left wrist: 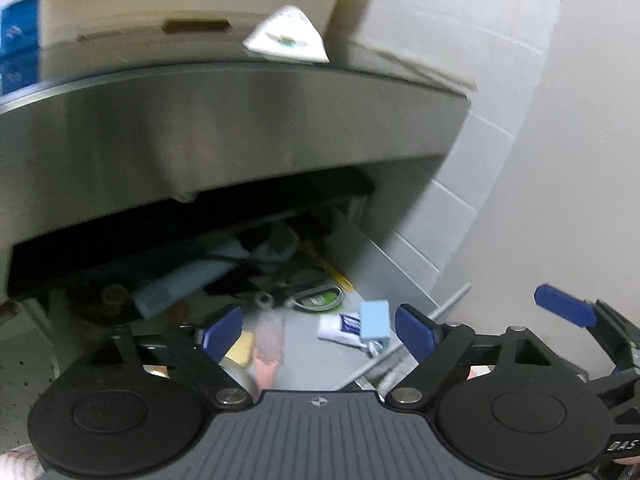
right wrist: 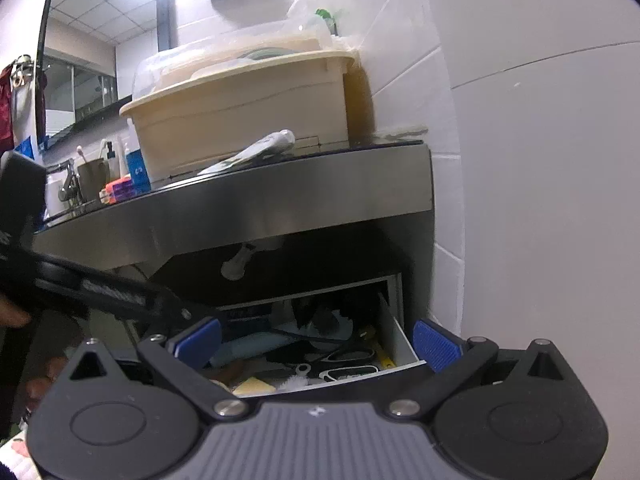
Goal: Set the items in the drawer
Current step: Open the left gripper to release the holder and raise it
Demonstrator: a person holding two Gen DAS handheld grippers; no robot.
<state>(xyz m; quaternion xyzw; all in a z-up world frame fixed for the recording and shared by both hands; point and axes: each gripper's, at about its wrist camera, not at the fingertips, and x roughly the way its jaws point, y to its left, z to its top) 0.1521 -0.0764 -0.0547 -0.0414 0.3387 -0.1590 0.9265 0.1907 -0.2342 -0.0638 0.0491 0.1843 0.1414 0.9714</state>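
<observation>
The drawer (left wrist: 384, 264) under the steel counter stands pulled open, full of clutter. In it lie a light blue block (left wrist: 375, 319), a white and blue tube (left wrist: 340, 327), scissors (right wrist: 348, 356) and a yellow sponge (left wrist: 241, 347). My left gripper (left wrist: 320, 330) is open and empty just above the drawer's front. My right gripper (right wrist: 316, 342) is open and empty in front of the drawer (right wrist: 394, 334); its fingers (left wrist: 564, 306) show at the right of the left wrist view. A white tube (right wrist: 256, 148) lies on the counter top, and it shows in the left wrist view (left wrist: 286, 36) too.
A beige plastic tub (right wrist: 240, 112) with a clear lid stands on the steel counter (right wrist: 240, 208). A cup, bottles and small boxes (right wrist: 116, 190) sit further left by a mirror. A tiled wall (right wrist: 520, 200) closes the right side.
</observation>
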